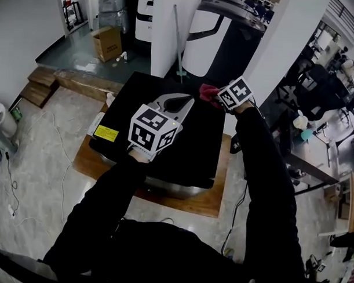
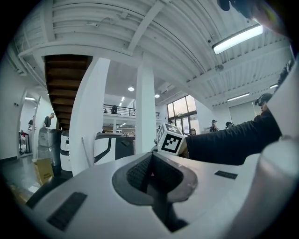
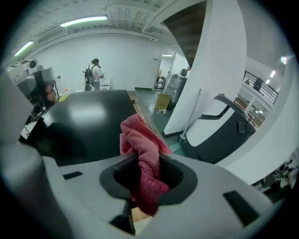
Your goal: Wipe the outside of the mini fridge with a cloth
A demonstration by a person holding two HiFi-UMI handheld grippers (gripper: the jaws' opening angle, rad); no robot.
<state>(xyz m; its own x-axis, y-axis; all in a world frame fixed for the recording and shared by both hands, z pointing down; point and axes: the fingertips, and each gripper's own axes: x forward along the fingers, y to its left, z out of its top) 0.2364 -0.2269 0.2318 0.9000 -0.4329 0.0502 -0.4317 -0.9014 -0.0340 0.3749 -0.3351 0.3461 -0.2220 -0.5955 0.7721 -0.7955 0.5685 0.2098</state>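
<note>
The black mini fridge (image 1: 188, 150) stands below me, its glossy top facing up. My left gripper (image 1: 179, 101) hovers over the middle of that top with its jaws together and nothing between them; in the left gripper view (image 2: 152, 163) only the room shows beyond them. My right gripper (image 1: 216, 94) sits at the top's far right corner, shut on a red cloth (image 1: 209, 91). In the right gripper view the cloth (image 3: 140, 140) bunches out of the jaws above the fridge top (image 3: 88, 116).
The fridge rests on a wooden pallet (image 1: 212, 203). A white column (image 1: 169, 27) and a black-and-white machine (image 1: 218, 35) stand just behind it. A cardboard box (image 1: 107, 43) sits at the back left, and a desk (image 1: 315, 154) on the right. Cables trail across the floor at left.
</note>
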